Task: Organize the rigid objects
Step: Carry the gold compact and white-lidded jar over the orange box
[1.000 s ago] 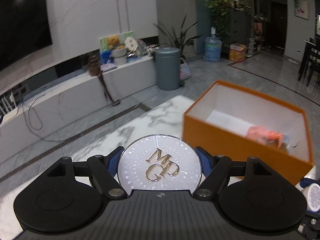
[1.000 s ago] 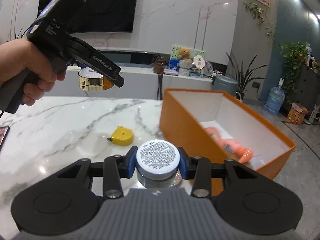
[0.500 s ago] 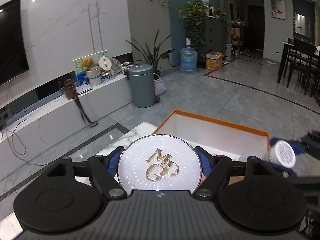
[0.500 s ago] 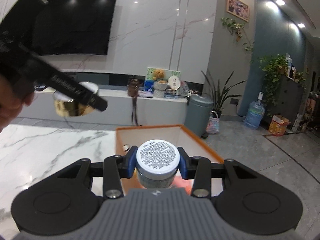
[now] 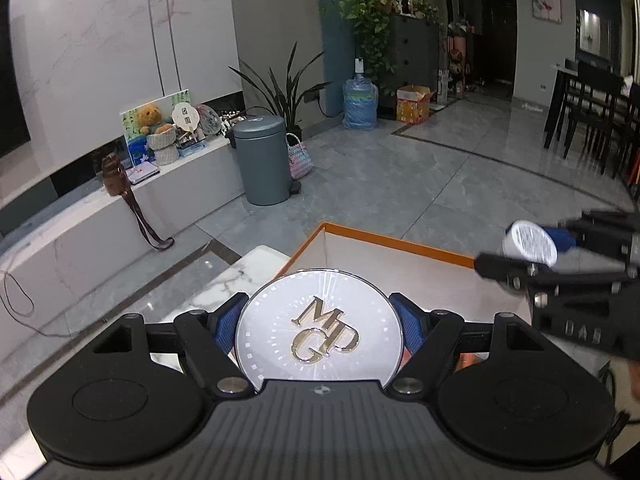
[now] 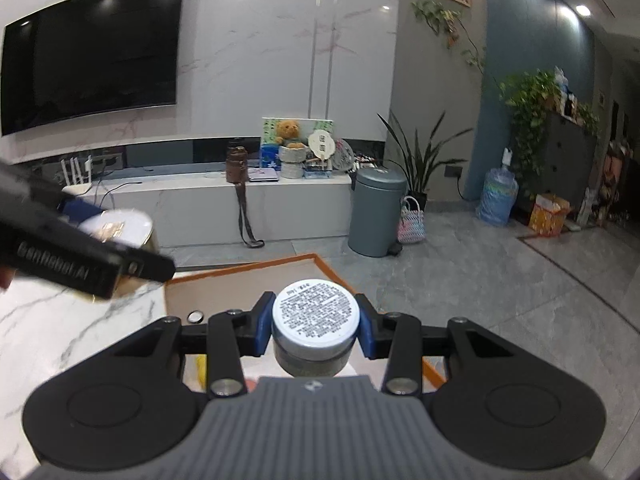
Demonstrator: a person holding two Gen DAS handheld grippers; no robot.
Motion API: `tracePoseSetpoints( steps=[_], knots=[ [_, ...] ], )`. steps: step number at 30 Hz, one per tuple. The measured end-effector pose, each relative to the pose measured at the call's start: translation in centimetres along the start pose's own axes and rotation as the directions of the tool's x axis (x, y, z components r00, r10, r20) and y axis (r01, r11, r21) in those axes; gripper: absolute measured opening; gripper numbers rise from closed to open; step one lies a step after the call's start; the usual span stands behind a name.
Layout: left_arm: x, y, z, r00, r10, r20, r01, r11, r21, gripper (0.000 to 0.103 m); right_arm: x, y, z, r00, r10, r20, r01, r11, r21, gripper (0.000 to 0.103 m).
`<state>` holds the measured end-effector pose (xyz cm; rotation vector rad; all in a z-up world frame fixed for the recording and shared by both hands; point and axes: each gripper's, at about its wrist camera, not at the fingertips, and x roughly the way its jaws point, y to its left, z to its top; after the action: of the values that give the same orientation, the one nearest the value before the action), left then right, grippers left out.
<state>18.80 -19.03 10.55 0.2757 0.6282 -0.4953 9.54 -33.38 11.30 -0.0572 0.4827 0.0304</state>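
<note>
Both grippers have shifted from over the marble worktop [image 6: 60, 328] to above the orange box [image 5: 384, 240], so the yellow tape measure seen a second ago is out of view and more floor shows past the box. Left gripper [image 5: 320, 330] is spread wide but clamped on a round white tin [image 5: 320, 328] with gold raised letters on the lid, blue pads [image 5: 408, 328] pressing both sides of it; in the right wrist view the tin's gold side wall [image 6: 140, 240] shows, held high over the worktop edge. Right gripper [image 6: 316, 322] is closed narrow on a small jar [image 6: 316, 320] with a white printed lid and grey body, pads touching left and right; from the left wrist view it [image 5: 532, 242] hangs over the box's right side. Both point downward at a tilt. Box interior is white-lined; contents mostly hidden behind the grippers, only a small round ring-like item [image 6: 195, 316] at the left wall and a bit of pink-orange stuff low down, cannot tell what. Beyond: grey tiled floor [image 5: 460, 168], grey bin [image 5: 264, 160], long white TV bench [image 6: 240, 208] with teddy bear [image 6: 290, 132] and clutter, wall TV [image 6: 92, 52], plants, water jug [image 5: 360, 100], dark dining chairs [image 5: 592, 112] far right.
</note>
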Motion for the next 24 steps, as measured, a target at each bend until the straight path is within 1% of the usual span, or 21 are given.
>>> tracePoseSetpoints(
  steps=[5,8,10,18,24],
  knots=[
    [1.8,-0.2,0.6,0.999,-0.001,-0.034,0.002,0.999,0.037,0.087,2.8,-1.2,1.7,0.999,0.019,-0.048,-0.016,0.998,0.066,0.041],
    [3.0,-0.4,0.6,0.998,-0.008,-0.06,0.012,0.998,0.066,0.087,4.2,-1.5,2.2,0.997,0.027,-0.072,-0.021,0.996,0.081,0.041],
    [3.9,-0.1,0.6,0.996,-0.023,-0.085,0.028,0.998,0.059,0.087,5.3,-1.6,2.4,0.996,0.03,-0.089,-0.023,0.996,0.082,0.041],
    [7.5,0.0,-0.1,0.987,-0.04,-0.157,0.05,0.997,0.061,0.087,10.1,-1.8,2.0,0.982,0.04,-0.185,-0.027,0.997,0.071,0.041],
    [9.4,-0.3,-0.7,0.98,-0.058,-0.192,0.074,0.995,0.072,0.087,12.9,-1.5,1.4,0.969,0.051,-0.244,-0.037,0.998,0.059,0.041]
  ],
)
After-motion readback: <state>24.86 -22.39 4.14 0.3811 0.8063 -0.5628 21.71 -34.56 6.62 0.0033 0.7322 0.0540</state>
